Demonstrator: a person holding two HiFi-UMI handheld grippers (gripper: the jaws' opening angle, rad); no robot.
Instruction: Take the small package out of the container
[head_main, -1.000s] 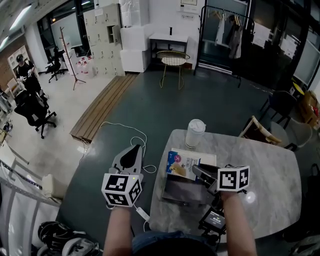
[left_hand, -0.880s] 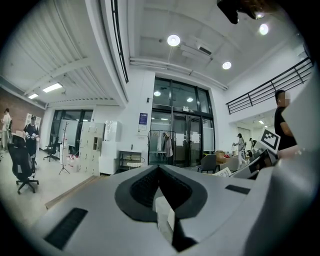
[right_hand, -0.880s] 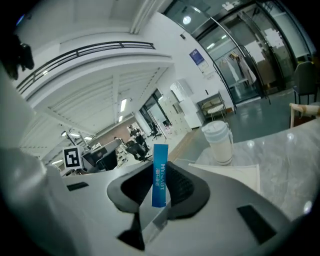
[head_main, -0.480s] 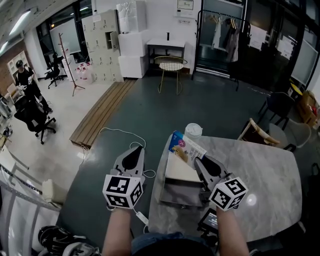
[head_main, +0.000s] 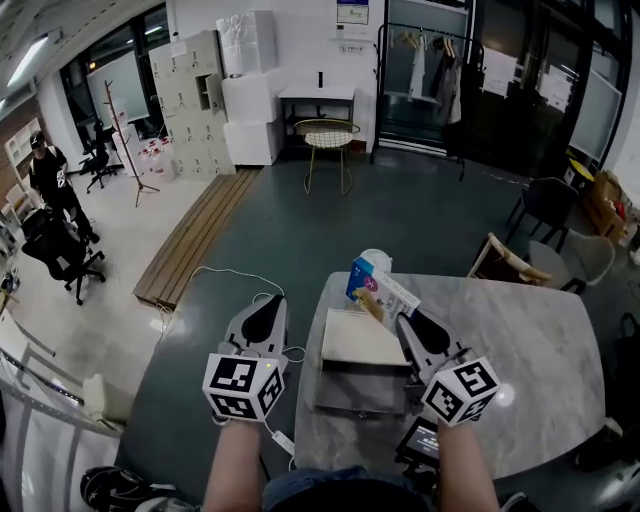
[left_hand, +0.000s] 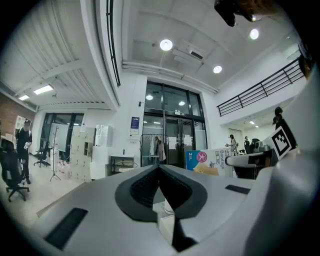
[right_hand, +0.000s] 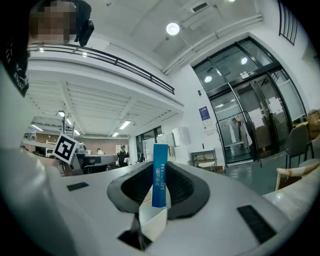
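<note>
the small package (head_main: 381, 291) stands between the right gripper (head_main: 404, 320) jaws, over the far end of the container (head_main: 360, 390) lying on the table (head_main: 540, 340) just left of them, with a cup (head_main: 375, 257) beyond and the left gripper (head_main: 270, 303) jaws off the table's left edge.

White cup (head_main: 377, 256) on marble table (head_main: 535, 340), wire chair (head_main: 327, 131) in bkgd.

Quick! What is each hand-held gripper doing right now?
Left hand-held gripper: closed, holding nothing.
Right hand-held gripper: closed on the small package.
</note>
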